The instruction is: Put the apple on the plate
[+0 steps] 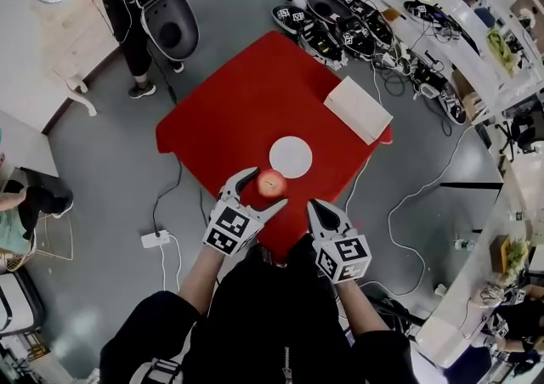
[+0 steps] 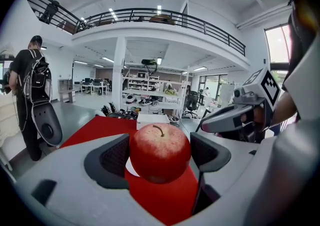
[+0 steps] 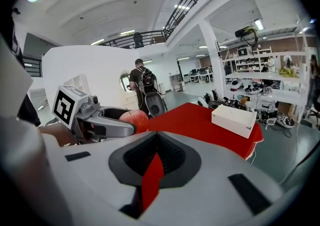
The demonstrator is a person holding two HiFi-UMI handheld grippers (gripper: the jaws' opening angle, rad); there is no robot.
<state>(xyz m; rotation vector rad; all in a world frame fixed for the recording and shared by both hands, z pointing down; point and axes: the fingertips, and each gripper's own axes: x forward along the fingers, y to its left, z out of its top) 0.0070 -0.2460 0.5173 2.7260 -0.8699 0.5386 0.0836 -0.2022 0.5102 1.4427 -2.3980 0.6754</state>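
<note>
A red apple (image 1: 272,183) with a short stem sits between the jaws of my left gripper (image 1: 269,188), over the near part of the red table (image 1: 229,110). In the left gripper view both dark pads (image 2: 114,159) press against the apple (image 2: 160,152). A round white plate (image 1: 291,156) lies flat on the table just beyond the apple, and a sliver of it (image 2: 131,168) shows behind the fruit. My right gripper (image 1: 314,206) hovers at the table's near edge, to the right of the apple, jaws together and empty (image 3: 156,150). It sees the apple (image 3: 135,120) to its left.
A white box (image 1: 358,109) rests at the table's right corner. A person with a backpack (image 1: 136,0) stands at the far left. Benches crowded with gear (image 1: 340,21) line the far right. A power strip (image 1: 155,239) and cables lie on the floor left of the table.
</note>
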